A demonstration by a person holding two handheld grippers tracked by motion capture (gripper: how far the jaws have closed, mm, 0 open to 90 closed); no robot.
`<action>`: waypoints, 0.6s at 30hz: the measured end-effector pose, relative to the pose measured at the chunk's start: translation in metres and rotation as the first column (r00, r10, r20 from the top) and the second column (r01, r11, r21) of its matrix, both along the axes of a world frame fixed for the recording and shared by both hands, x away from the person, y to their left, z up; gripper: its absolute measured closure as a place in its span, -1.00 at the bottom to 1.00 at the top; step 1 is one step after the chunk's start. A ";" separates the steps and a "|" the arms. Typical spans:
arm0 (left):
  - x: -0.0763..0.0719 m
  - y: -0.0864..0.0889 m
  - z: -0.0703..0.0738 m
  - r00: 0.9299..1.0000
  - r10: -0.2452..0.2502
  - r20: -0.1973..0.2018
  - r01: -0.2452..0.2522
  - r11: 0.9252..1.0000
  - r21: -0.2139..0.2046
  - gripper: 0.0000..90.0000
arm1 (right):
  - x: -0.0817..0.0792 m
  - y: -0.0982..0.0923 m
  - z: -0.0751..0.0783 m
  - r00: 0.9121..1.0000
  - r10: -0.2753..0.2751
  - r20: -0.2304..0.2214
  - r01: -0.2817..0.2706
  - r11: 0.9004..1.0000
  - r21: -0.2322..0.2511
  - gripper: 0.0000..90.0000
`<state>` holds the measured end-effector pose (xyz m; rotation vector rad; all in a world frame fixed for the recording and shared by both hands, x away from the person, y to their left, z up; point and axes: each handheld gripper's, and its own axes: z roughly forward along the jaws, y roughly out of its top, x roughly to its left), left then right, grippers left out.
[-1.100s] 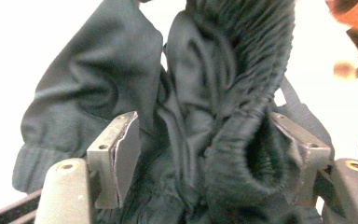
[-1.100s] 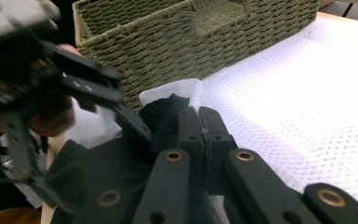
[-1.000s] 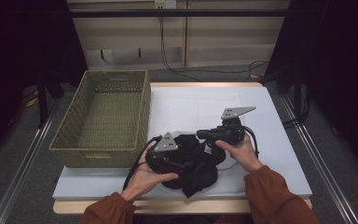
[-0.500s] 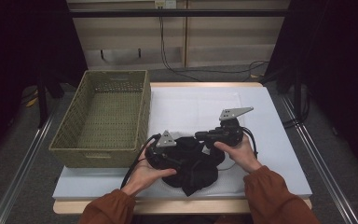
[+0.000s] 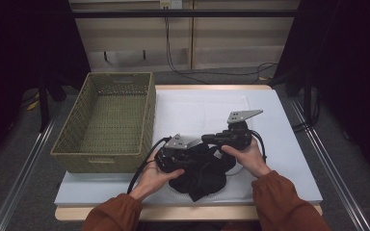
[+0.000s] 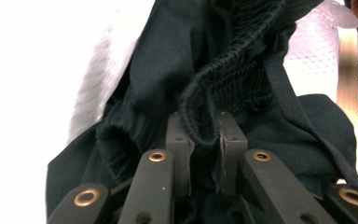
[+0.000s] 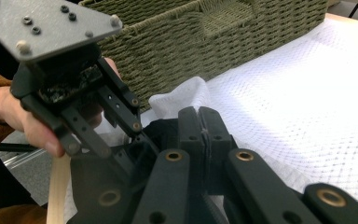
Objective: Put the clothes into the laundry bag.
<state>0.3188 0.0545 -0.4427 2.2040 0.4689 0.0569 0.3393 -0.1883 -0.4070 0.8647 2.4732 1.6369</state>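
Setting: a table (image 5: 289, 144) under a white quilted cloth (image 5: 202, 110), dark room around it, cupboard fronts and cables behind.
Basket: a green woven basket (image 5: 107, 121) stands on the left part of the table, nothing in it.
Garment: a black garment (image 5: 203, 169) lies bunched on the cloth near the front edge, just right of the basket, between the two hands.
Left gripper: the left gripper (image 6: 204, 140) has just been closing; its jaws now stand nearly together with the gathered elastic hem (image 6: 200, 109) of the garment pinched between them.
Right gripper: the right gripper (image 7: 204, 133) is closed tight on a thin fold of the black fabric, the pads all but meeting.
Change: a second ago the left jaws stood wide over the fabric; now they grip it, and that hand has edged in toward the heap.
Meaning: both ends of the garment look held, so it seems ready to be lifted, probably toward the basket.
Risk: the bunched cloth may sag and drag on the basket rim.
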 end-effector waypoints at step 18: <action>0.006 -0.004 -0.016 0.995 0.097 0.003 -0.097 0.995 0.032 0.75 | -0.014 -0.010 0.010 1.000 -0.010 0.014 0.009 1.000 0.012 0.98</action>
